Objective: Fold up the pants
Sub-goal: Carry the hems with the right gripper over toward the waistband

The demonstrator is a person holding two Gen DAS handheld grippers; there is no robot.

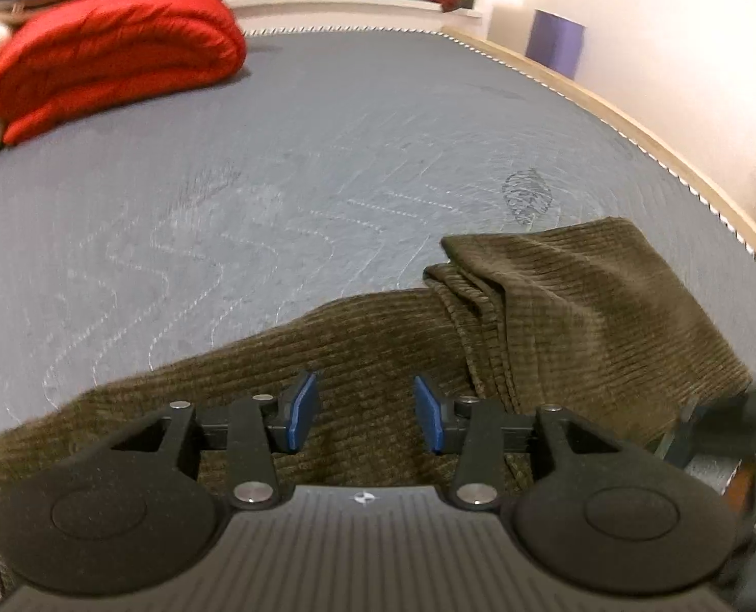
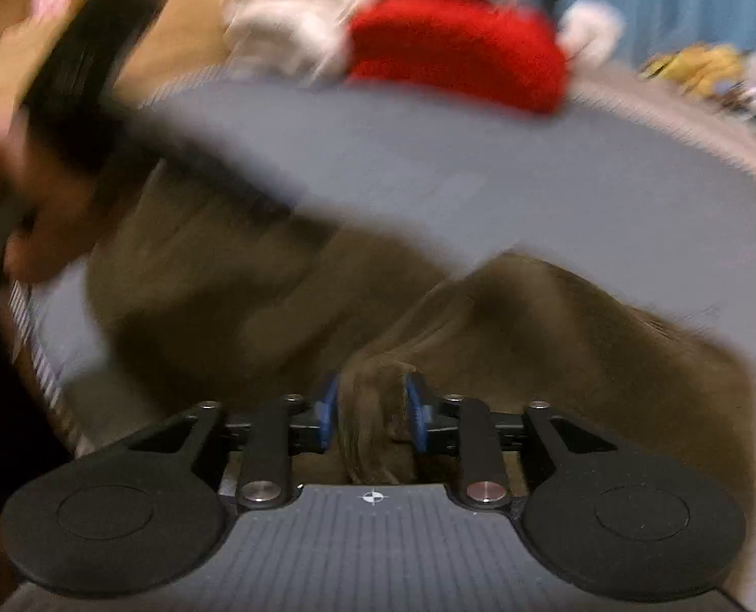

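Olive-brown corduroy pants (image 1: 357, 352) lie stretched across the grey mattress (image 1: 327, 153), ribbed cloth flat on the left, one end doubled back over itself in a loose, rumpled fold on the right, a bunched ridge of fabric lifted up.

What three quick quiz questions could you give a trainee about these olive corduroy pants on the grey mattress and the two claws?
1. True or false: the right claw is shut on a bunch of the pants.
2. The left claw is: A) clamped on the red quilt; B) open above the pants, pads not touching cloth; C) holding a plush toy.
3. Fill in: the pants lie on the grey ____.

Key: 1 true. 2 B. 3 mattress.
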